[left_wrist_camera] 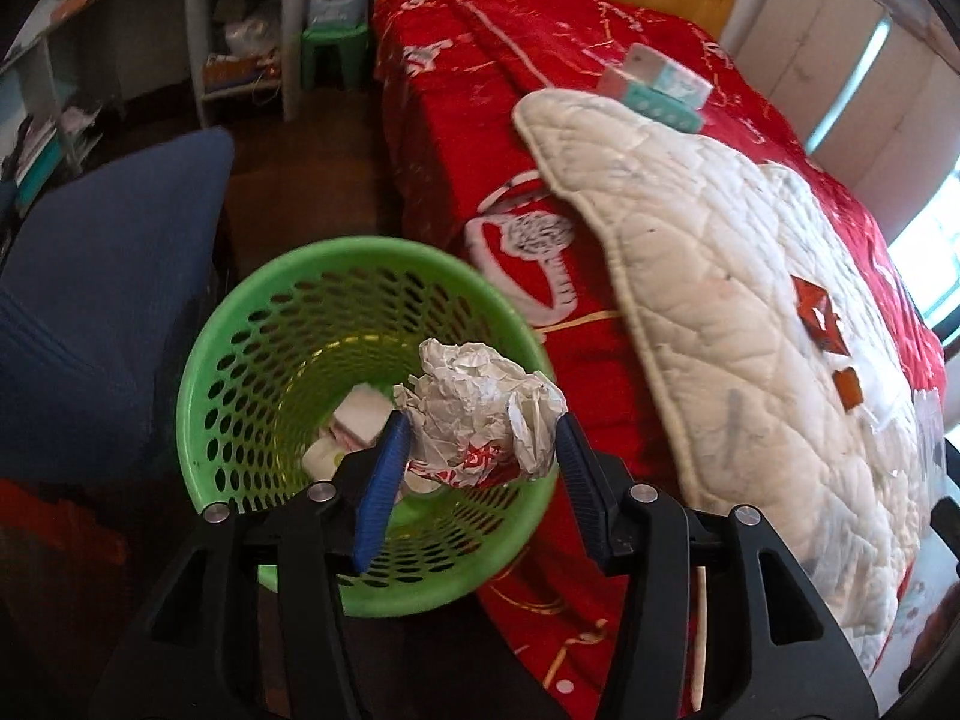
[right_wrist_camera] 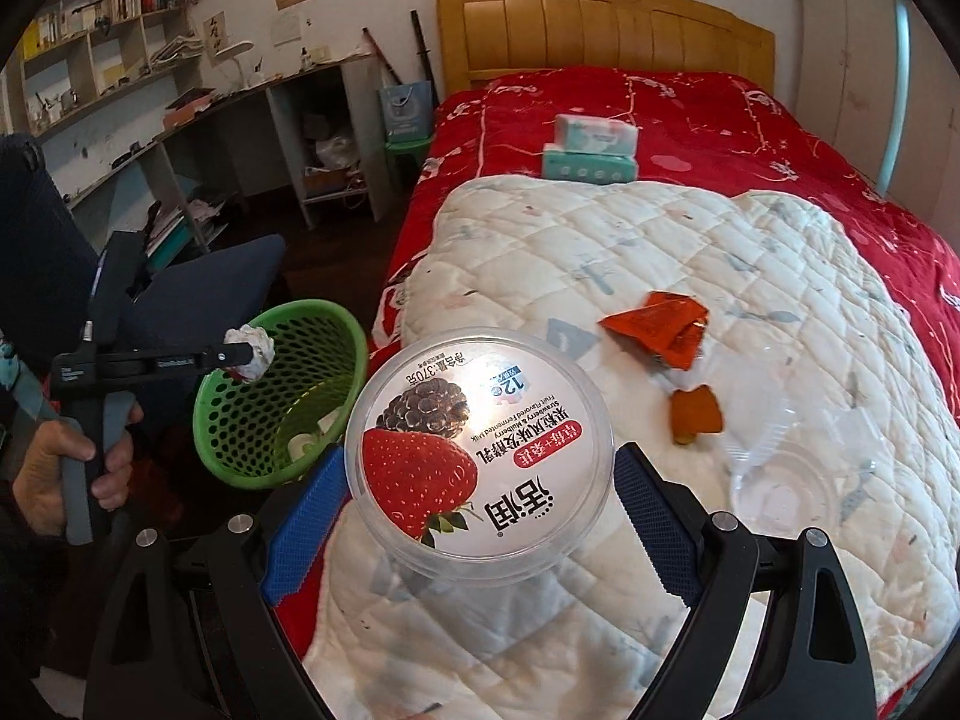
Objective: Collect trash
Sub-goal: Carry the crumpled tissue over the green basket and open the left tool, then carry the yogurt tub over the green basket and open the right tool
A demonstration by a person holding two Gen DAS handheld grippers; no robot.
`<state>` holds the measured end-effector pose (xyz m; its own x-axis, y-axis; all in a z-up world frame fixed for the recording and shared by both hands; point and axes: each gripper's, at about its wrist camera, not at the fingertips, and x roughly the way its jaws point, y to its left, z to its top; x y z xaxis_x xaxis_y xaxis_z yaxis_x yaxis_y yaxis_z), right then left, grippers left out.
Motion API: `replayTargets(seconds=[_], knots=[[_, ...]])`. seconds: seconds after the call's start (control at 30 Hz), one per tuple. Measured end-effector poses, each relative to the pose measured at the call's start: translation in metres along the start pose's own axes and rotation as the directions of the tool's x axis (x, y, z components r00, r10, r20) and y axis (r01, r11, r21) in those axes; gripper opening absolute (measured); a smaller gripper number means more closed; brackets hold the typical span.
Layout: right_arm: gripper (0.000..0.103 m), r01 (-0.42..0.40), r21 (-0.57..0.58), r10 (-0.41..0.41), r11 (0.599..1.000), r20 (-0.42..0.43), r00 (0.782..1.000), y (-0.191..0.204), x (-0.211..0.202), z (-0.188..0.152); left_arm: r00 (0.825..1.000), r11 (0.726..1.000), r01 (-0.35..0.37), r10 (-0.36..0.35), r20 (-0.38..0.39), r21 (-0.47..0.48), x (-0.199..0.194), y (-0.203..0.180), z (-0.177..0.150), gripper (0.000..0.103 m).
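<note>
The crumpled paper wad [left_wrist_camera: 486, 414] sits between the fingers of the left gripper [left_wrist_camera: 480, 450], directly above the mouth of the green basket [left_wrist_camera: 240, 324]. The left fingers stand partly apart. Whether the pads are pressing the wad or have let go cannot be told from these views. Several pale pieces of trash [left_wrist_camera: 354, 420] already lie in the basket bottom.

The right gripper [right_wrist_camera: 480, 480] has its fingers clamped on a round yogurt tub [right_wrist_camera: 480, 450] with a strawberry label, held over the edge of the bed, just beside the basket. The basket stands on the floor against the red bedspread [left_wrist_camera: 480, 120].

Progress estimate: partly done. The wad is at the drop point, and the tub is next in line.

Remaining on the white quilt [right_wrist_camera: 600, 240]: an orange wrapper [right_wrist_camera: 660, 324], a small orange scrap [right_wrist_camera: 696, 414] and a clear plastic lid [right_wrist_camera: 780, 480]. The tissue packs [right_wrist_camera: 591, 150] near the headboard appear unused and probably stay.
</note>
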<state>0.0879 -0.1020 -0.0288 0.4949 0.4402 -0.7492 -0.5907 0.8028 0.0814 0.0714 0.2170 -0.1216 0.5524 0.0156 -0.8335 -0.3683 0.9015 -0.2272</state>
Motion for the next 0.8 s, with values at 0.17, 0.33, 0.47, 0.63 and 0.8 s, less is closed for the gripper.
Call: replayTargets(seconds=[0.17,0.33,0.47,0.63,0.8], knots=[[0.086,-0.014,-0.021,0.014,1.000,-0.016,1.000,0.012,0.010,0.004,0.999,0.999,0.025,-0.026,-0.023,-0.035,0.011,0.013,-0.002,0.064],[0.086,-0.033,-0.039,0.032,0.999,-0.030,0.999,0.025,0.020,0.008,0.999,0.998,0.034,-0.034,-0.013,-0.058,0.007,0.021,-0.004,0.064],[0.086,-0.062,-0.056,0.059,0.997,-0.041,0.997,0.036,0.030,0.014,1.000,0.997,0.028,-0.028,0.010,-0.067,-0.007,0.029,-0.006,0.064],[0.086,-0.102,-0.083,0.097,0.991,-0.060,0.993,0.057,0.042,0.022,0.999,0.997,0.014,-0.011,0.038,-0.080,-0.026,0.042,-0.012,0.064],[0.086,-0.138,-0.112,0.129,0.984,-0.079,0.988,0.081,0.060,0.033,0.998,0.993,0.001,0.006,0.060,-0.117,-0.045,0.061,-0.021,0.064]])
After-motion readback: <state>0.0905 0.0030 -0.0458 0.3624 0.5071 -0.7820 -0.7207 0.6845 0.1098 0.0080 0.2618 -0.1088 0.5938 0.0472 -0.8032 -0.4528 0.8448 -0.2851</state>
